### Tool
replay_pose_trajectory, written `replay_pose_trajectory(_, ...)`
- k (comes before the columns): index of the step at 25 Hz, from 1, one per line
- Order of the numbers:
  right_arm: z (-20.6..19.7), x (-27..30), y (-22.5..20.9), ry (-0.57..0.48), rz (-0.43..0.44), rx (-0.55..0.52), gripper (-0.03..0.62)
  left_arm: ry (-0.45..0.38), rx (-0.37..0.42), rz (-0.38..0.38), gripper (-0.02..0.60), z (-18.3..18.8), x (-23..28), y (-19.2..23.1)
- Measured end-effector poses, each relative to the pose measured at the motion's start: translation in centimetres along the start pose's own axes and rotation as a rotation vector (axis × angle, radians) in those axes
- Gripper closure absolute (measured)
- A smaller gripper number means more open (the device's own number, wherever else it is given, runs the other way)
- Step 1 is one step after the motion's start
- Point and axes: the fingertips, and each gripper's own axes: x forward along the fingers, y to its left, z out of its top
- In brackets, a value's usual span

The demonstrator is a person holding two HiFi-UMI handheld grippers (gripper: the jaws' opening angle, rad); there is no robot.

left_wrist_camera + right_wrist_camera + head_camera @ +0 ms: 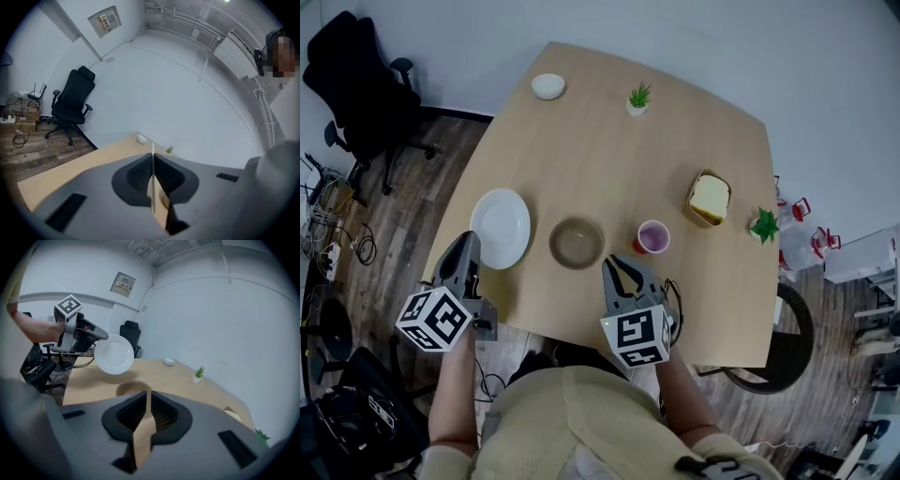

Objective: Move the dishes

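Light wood table (609,150) with a rounded far-left corner, standing on dark plank floor against a white wall. Nearest: left gripper (469,240) at the near-left edge, jaws clamped thin on the rim of a round white plate (500,228). The left gripper view shows only the plate's edge as a white line (153,180) pinched between the pads. The right gripper view shows that plate (114,354) clear of the table and tilted, face towards the camera, over the near-left area. Right gripper (616,266) sits at the near edge right of centre, jaws narrow with a slim gap, only table showing through, nothing in it. Just beyond it and slightly left is a clear brownish glass bowl (577,243) on the table, beside the plate. Right of the bowl is a small pink cup (652,236). Further right is a tan basket holding a pale yellow block (709,198), then a small green plant (763,226) at the right edge. Far side: green plant in a white pot (638,98), and a small white bowl (548,86) near the far-left corner. Black office chair (361,84) on the floor beyond, far left.
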Motion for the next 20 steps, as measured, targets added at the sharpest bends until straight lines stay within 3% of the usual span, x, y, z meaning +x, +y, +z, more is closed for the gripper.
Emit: replay_pose_trajectory(20, -0.7, -2.6, 7.3, 0.027, 0.035, -0.03, 0.553, -0.018, -0.157, 0.045, 0.558, -3.8, -8.2, 3.7)
